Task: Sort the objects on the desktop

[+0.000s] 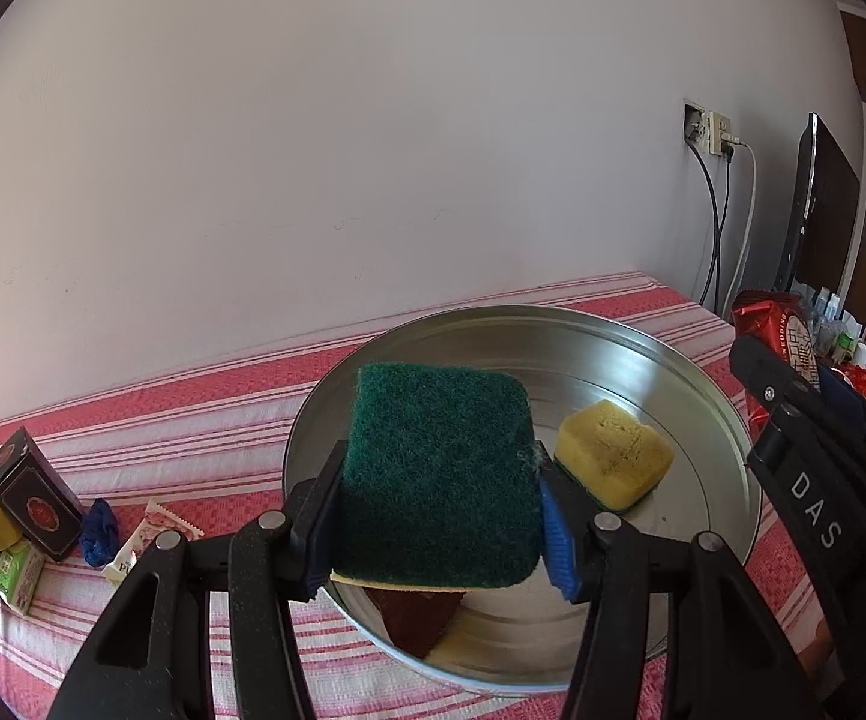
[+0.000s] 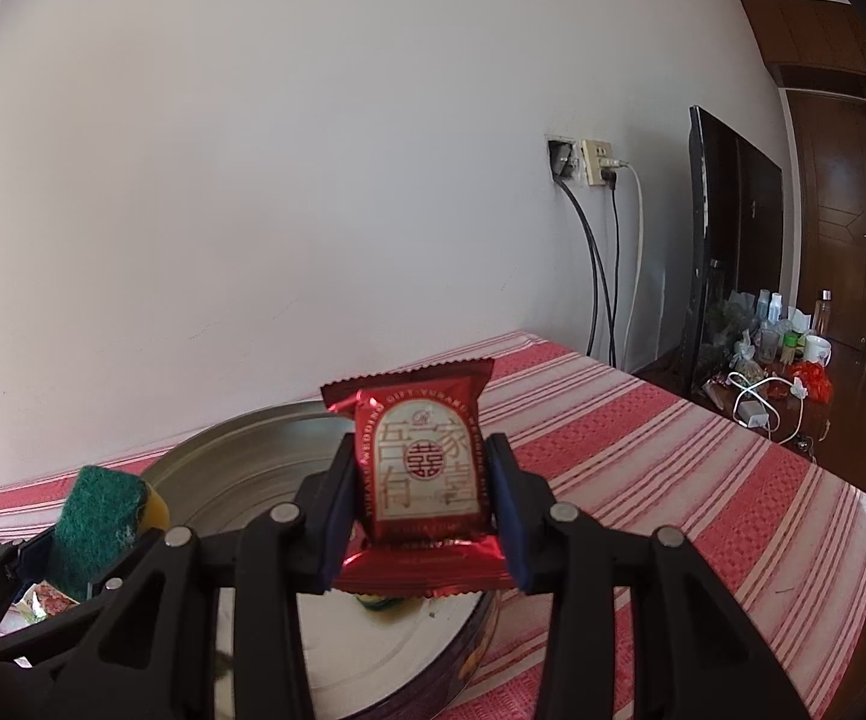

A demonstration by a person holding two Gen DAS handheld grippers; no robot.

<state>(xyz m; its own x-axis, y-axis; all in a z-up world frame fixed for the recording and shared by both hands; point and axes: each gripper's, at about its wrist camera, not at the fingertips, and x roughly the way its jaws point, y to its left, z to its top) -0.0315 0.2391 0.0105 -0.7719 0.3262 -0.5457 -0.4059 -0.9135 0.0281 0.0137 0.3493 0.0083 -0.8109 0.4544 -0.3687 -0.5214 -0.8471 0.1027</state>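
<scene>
Behind everything I see a plain white wall, and under it the table in its red and white striped cloth. My biggest worry sits on that cloth: the round metal tray, where both loads seem headed, and both tools hang crowded over it, so a bump between them looks possible to me. My left hand-held gripper is clamped on the green scouring sponge above the tray's near side; the sponge is soft and pinched only by its edges, so I judge it could squirm loose or drop onto the yellow sponge lying in the tray. My right hand-held gripper is closed tight on a red foil snack packet, held above the tray's rim; foil is slippery, and I'd guess the packet could slide down or get crushed.
</scene>
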